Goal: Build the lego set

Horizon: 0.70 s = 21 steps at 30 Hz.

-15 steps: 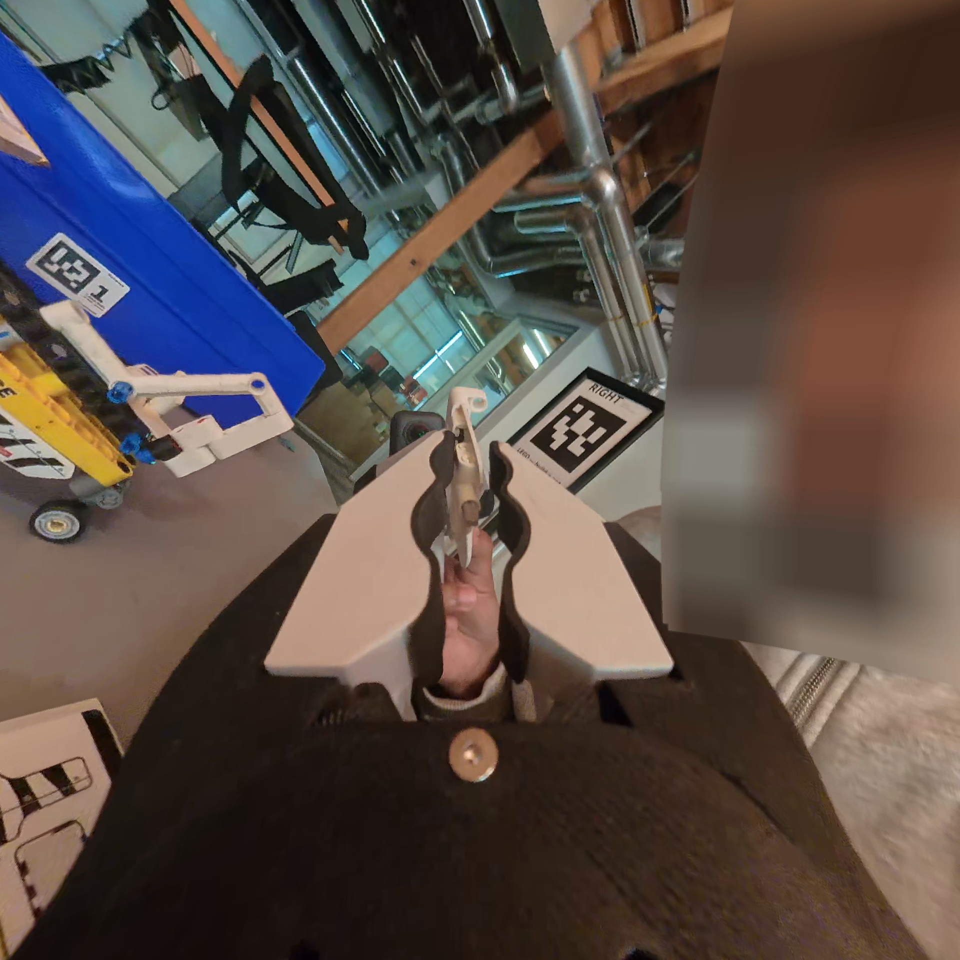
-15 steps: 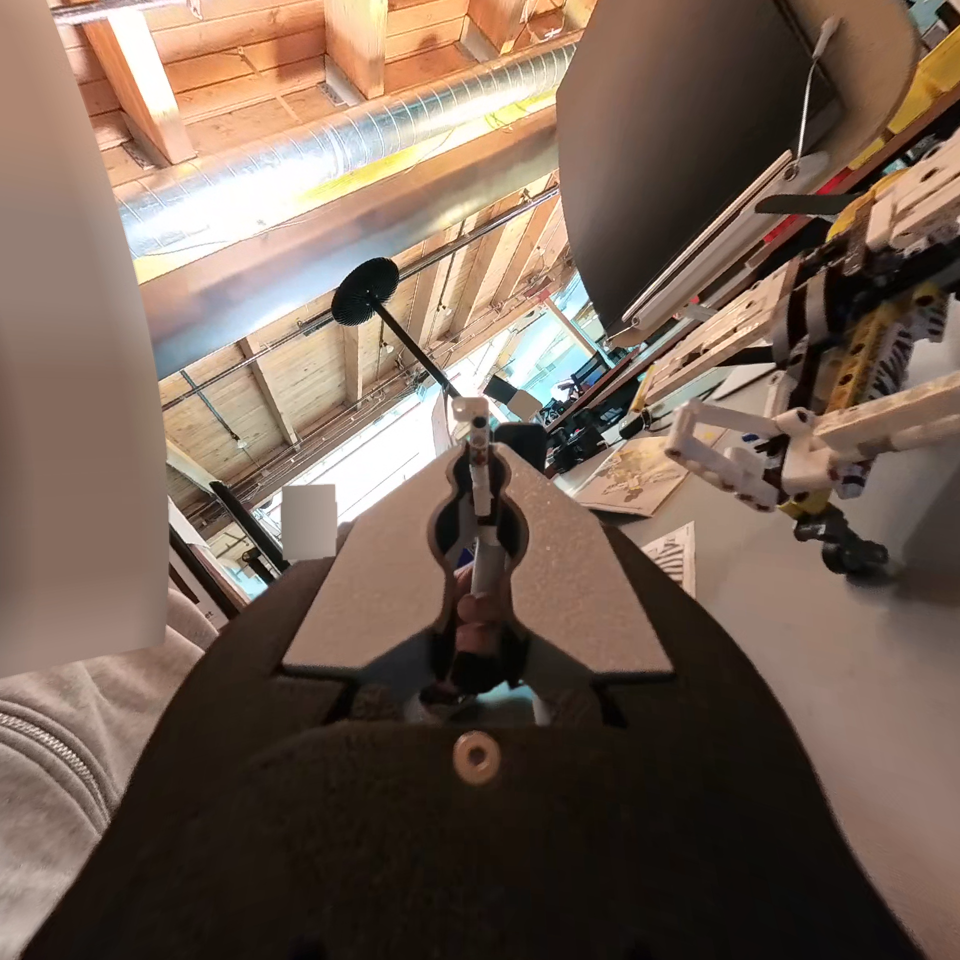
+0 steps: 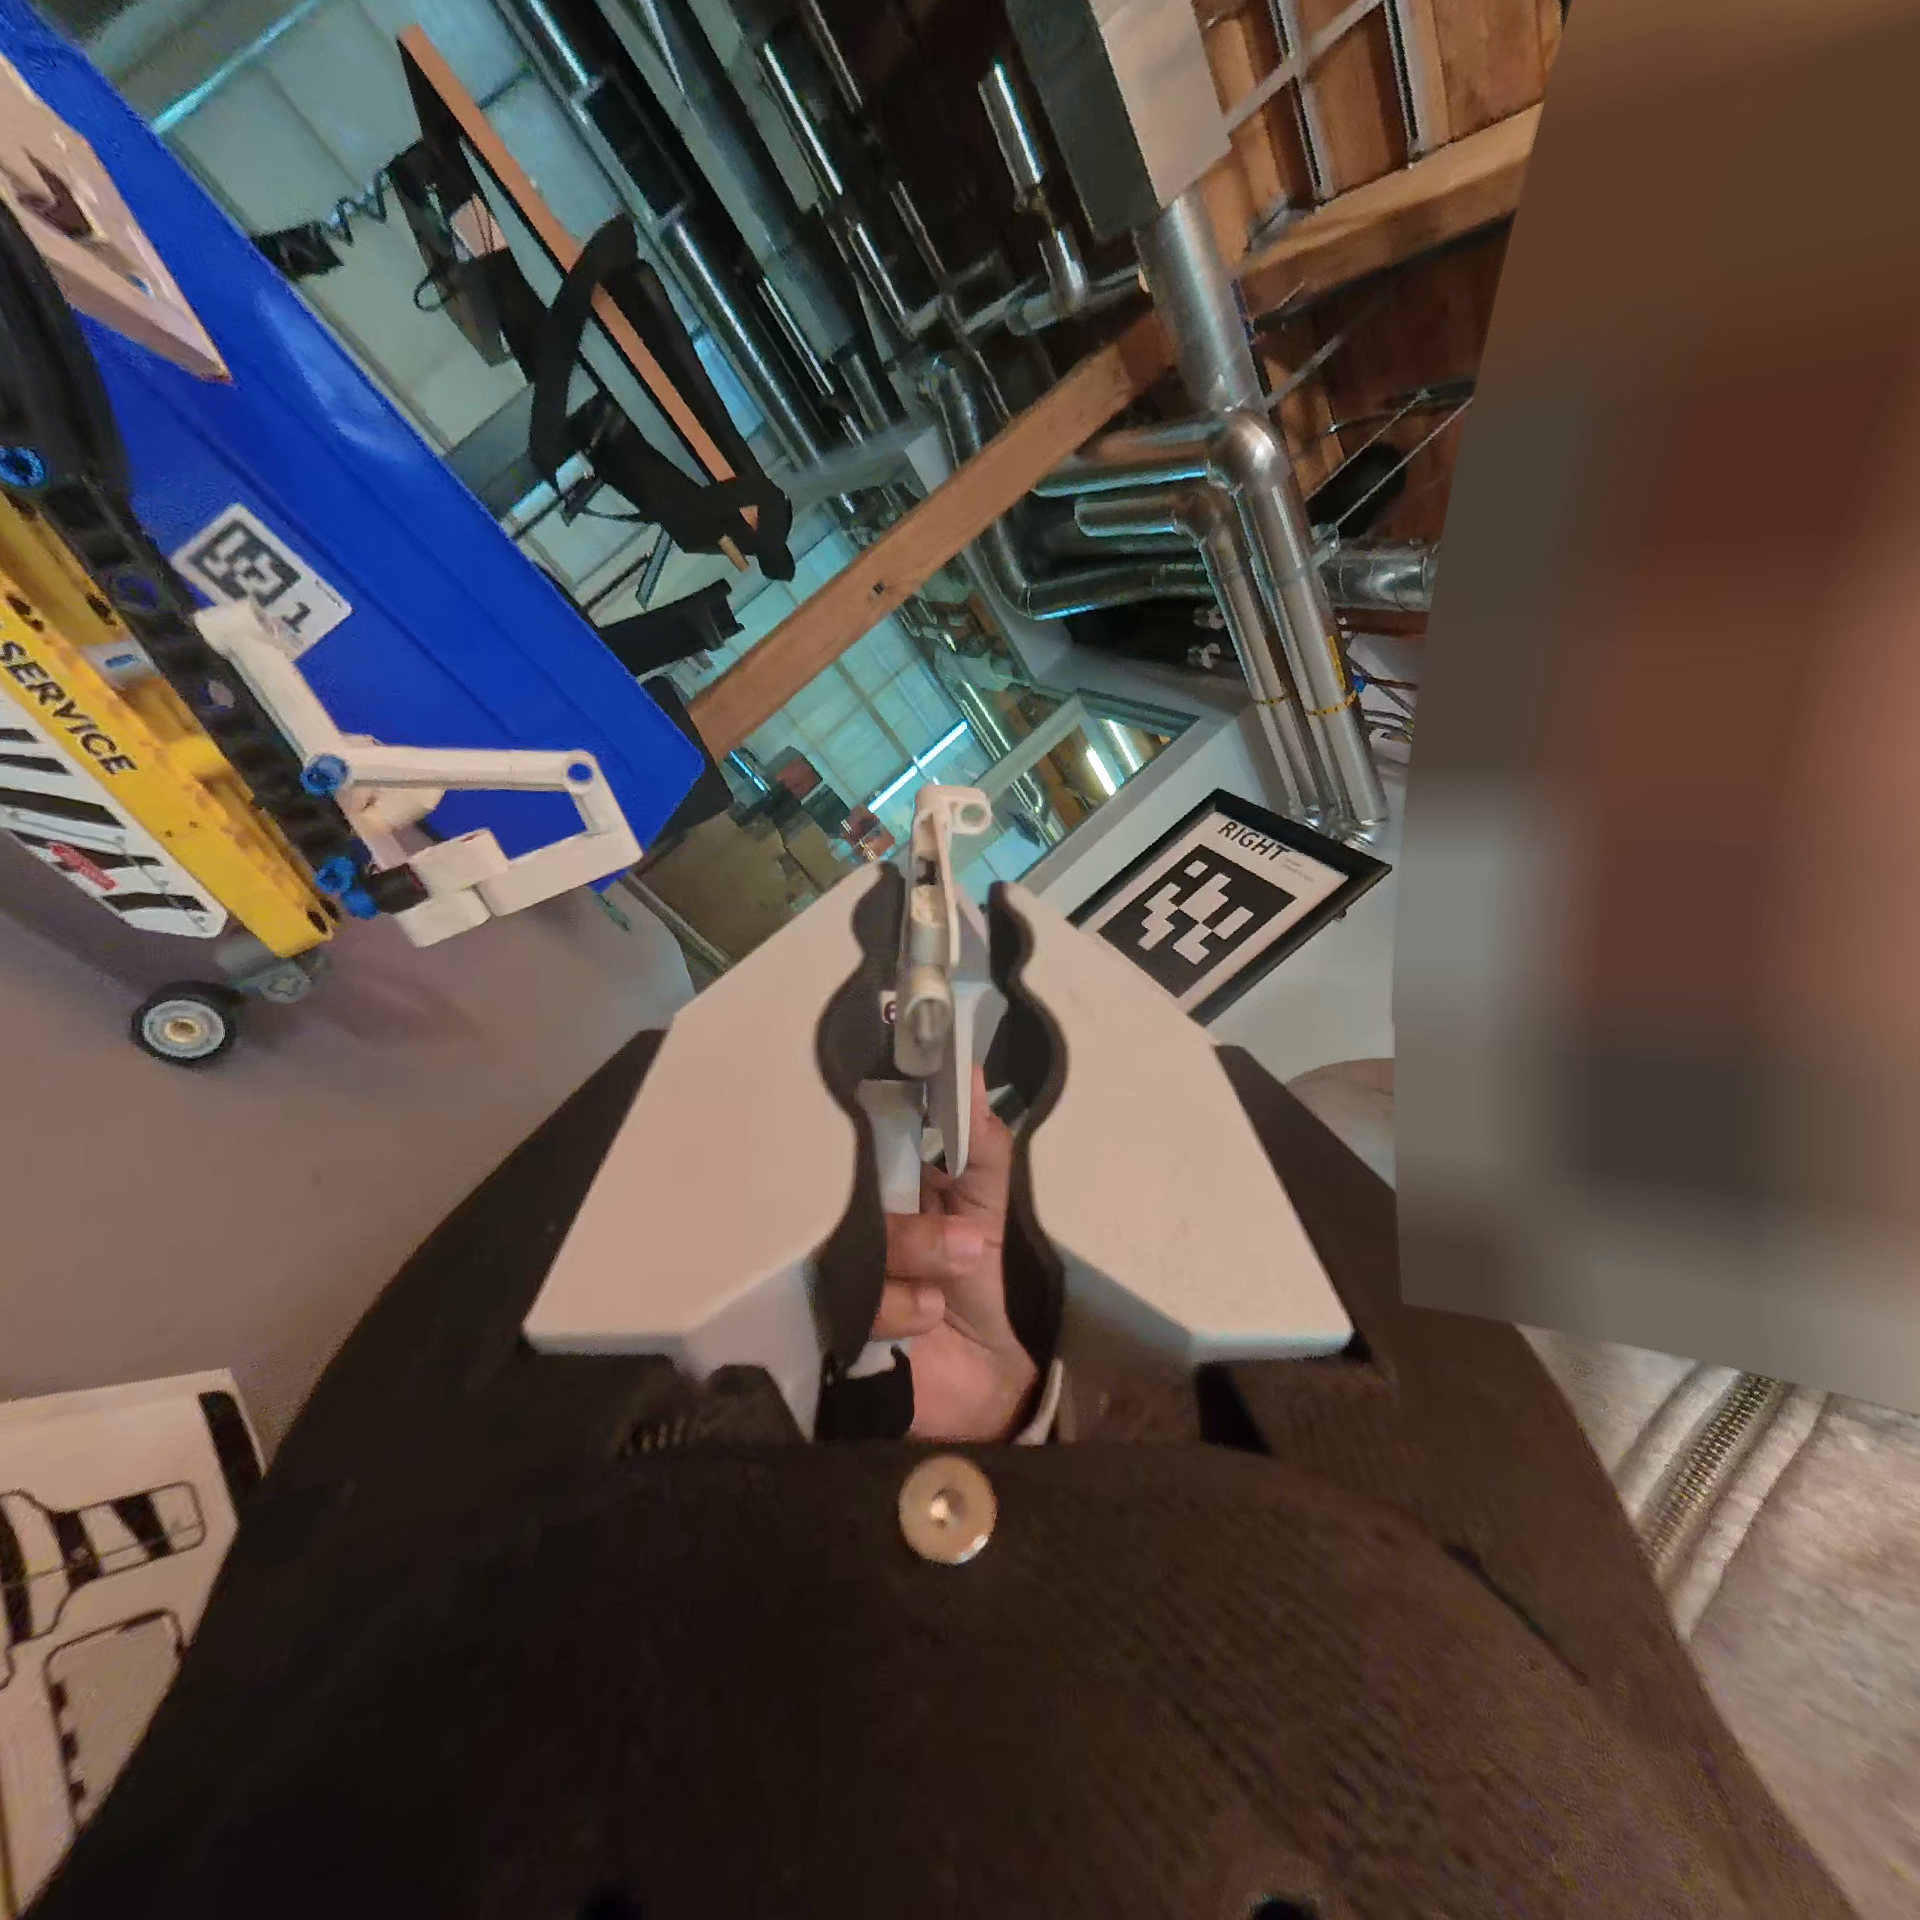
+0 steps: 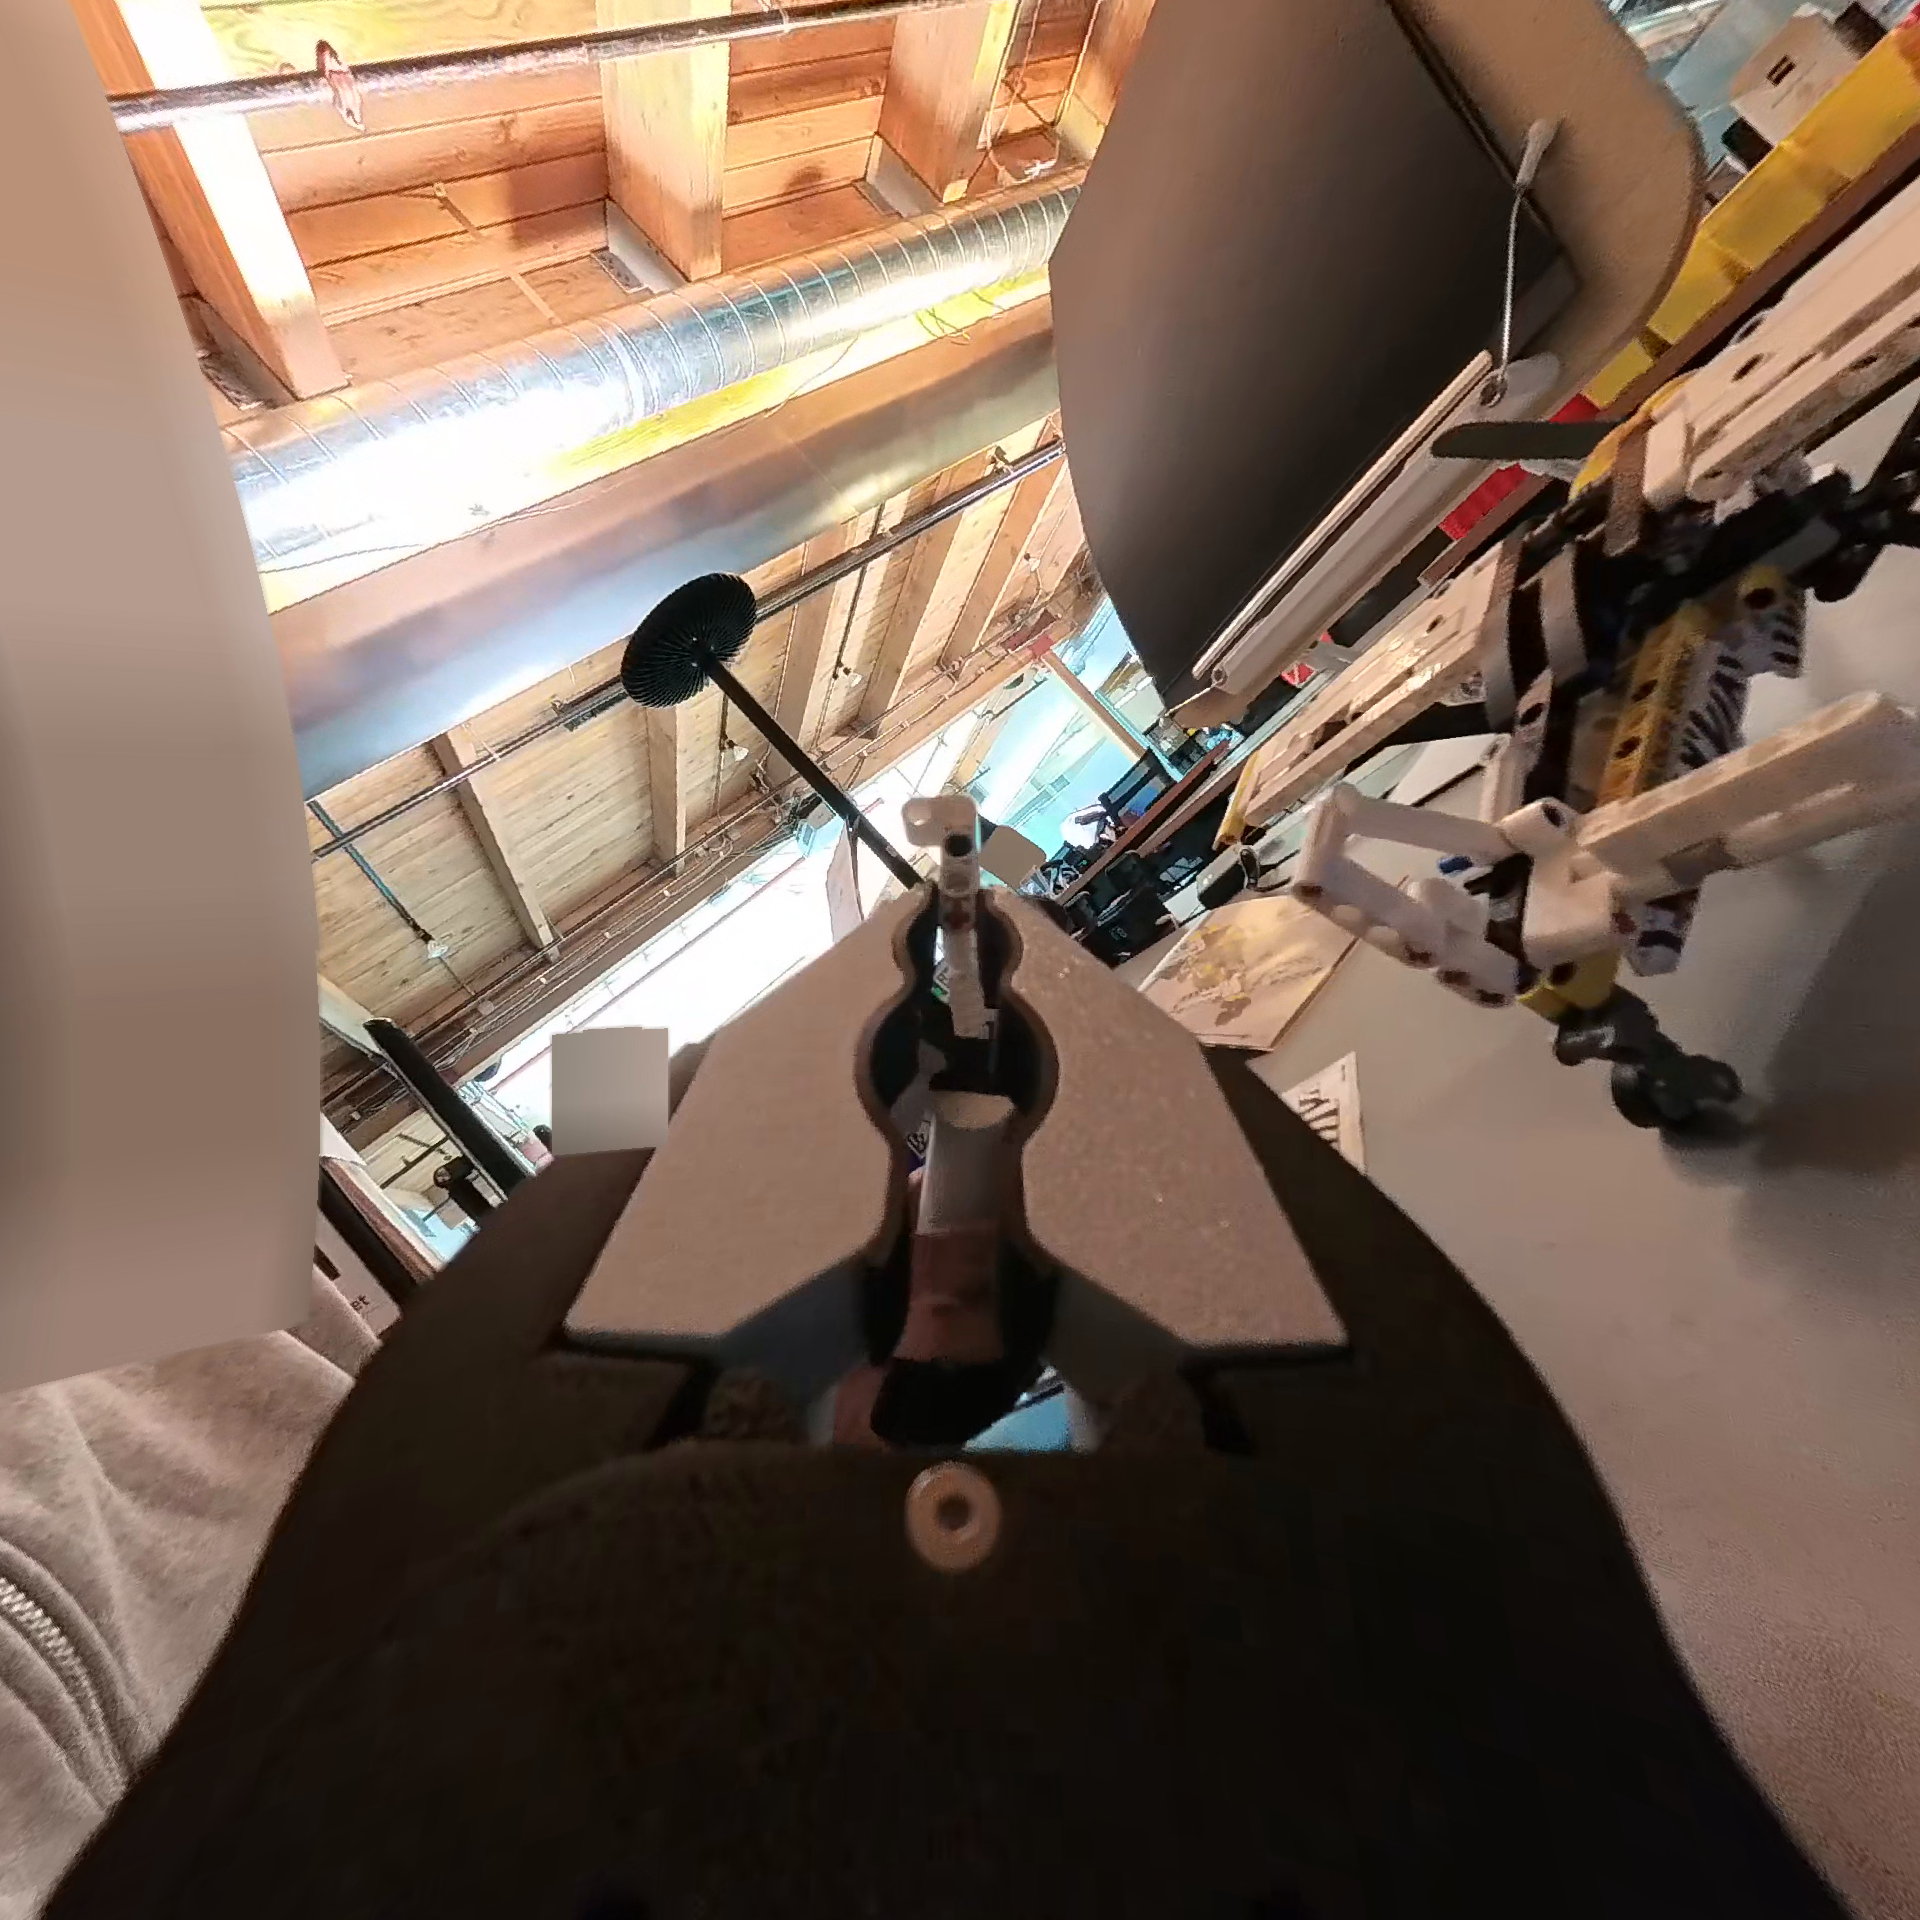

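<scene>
Both tongs meet nose to nose on one small white sub-assembly (image 3: 940, 914), held in the air. The left gripper (image 3: 940, 904) is clenched on its near end; the right gripper (image 4: 961, 914) grips a thin white piece of it. Compared with half a second ago, the left view has tilted and the yellow lego model (image 3: 156, 748) lies closer to the left tongs' left side; it stands to the right tongs' right (image 4: 1662, 748). Judgement: the piece is still being joined in hand, not yet fitted to the model.
</scene>
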Available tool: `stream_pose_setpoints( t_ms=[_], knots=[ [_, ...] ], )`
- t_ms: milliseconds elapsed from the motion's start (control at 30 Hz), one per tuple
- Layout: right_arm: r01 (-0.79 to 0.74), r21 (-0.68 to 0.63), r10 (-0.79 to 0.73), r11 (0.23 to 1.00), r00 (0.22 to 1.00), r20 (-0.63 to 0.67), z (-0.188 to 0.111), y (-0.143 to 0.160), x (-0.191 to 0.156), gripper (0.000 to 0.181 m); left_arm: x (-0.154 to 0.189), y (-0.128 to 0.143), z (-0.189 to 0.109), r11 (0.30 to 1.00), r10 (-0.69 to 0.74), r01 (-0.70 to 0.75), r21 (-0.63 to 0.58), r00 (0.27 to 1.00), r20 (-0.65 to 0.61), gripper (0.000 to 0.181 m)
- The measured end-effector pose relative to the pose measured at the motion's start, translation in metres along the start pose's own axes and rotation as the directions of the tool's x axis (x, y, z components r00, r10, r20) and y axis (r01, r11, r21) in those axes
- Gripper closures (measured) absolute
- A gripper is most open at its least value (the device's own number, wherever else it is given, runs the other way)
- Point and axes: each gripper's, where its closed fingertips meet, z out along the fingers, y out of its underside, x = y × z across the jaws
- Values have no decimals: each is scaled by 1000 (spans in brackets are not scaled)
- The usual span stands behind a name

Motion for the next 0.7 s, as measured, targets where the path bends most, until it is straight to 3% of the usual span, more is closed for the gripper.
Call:
stream_pose_setpoints(
  t_ms=[67, 233, 400, 467, 567, 633, 700],
  knots=[
    [2, -8, -2, 1000, 1000, 2, 2, 2, -1, 176, -1, -2, 0, 1000, 5, -6, 24, 1000, 13, 175],
    [34, -65, -36, 997, 999, -40, 5, 6, 6, 176, -13, -8, -8, 999, -31, 28, 40, 997, 70, 176],
    [296, -59, -301, 953, 946, -120, -8, -34, 7, 165, -60, -34, -33, 973, -223, 197, 123, 943, 248, 175],
    [467, -139, -486, 874, 853, -192, -12, -45, 12, 162, -74, -36, -36, 953, -304, 286, 105, 908, 288, 175],
    [662, -335, -741, 671, 623, -251, -13, -47, 31, 158, -90, -32, -35, 943, -321, 332, 36, 873, 368, 175],
    [716, -459, -847, 526, 491, -204, -11, -37, 46, 152, -96, -30, -31, 938, -322, 346, 7, 864, 386, 175],
    [718, -540, -888, 439, 440, -137, -6, -21, 58, 149, -99, -29, -28, 937, -324, 351, 2, 863, 388, 175]
  ],
)
